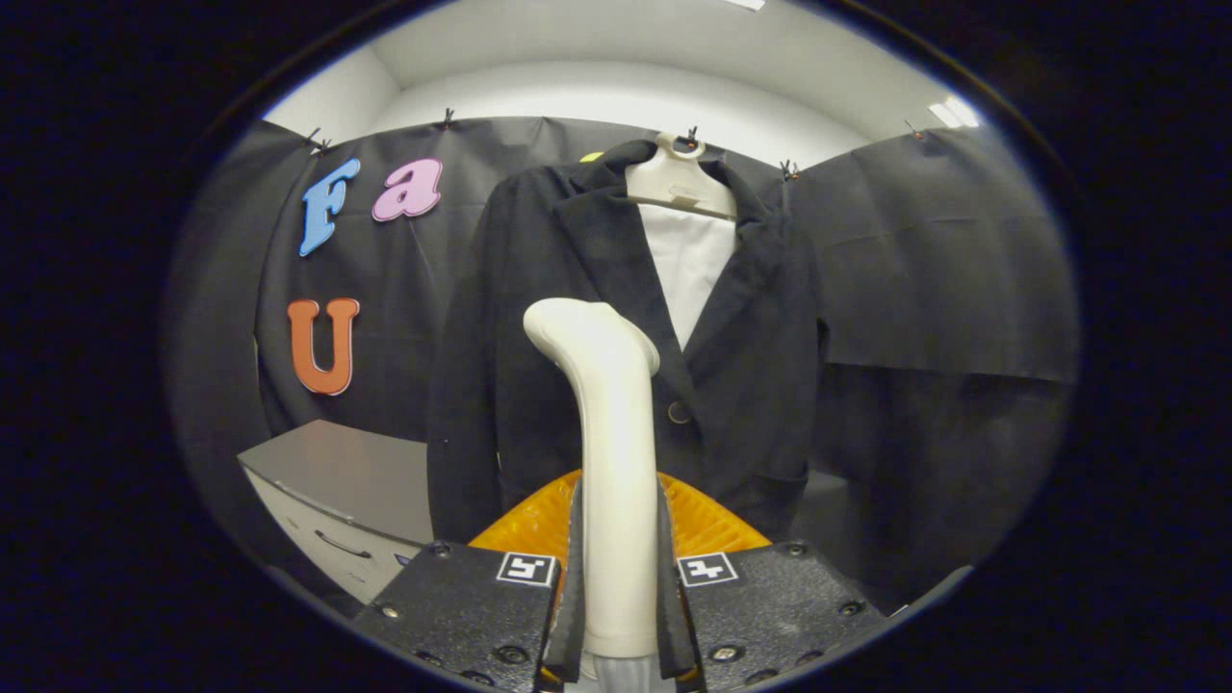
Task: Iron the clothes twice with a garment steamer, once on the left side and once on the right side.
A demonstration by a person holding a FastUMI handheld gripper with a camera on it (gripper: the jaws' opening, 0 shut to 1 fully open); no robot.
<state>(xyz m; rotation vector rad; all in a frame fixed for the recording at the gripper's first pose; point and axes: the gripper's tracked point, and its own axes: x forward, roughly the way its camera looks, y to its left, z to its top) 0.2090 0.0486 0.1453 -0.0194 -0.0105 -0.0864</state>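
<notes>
The hand-held gripper (618,577) was clamped on the upright steamer (606,433). The jacket (539,318) hung directly beyond the steamer, its long axis vertical, both front panels in reach.

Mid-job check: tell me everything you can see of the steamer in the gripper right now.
The garment steamer is a cream-white, smooth, plastic-looking wand. Its straight handle stands upright between the gripper fingers, which press on it from both sides. The top bends over into a rounded head that points toward the dark jacket hanging on a hanger ahead. Whether the head touches the cloth cannot be told. At the bottom the handle meets a grey part. No steam is visible.
</notes>
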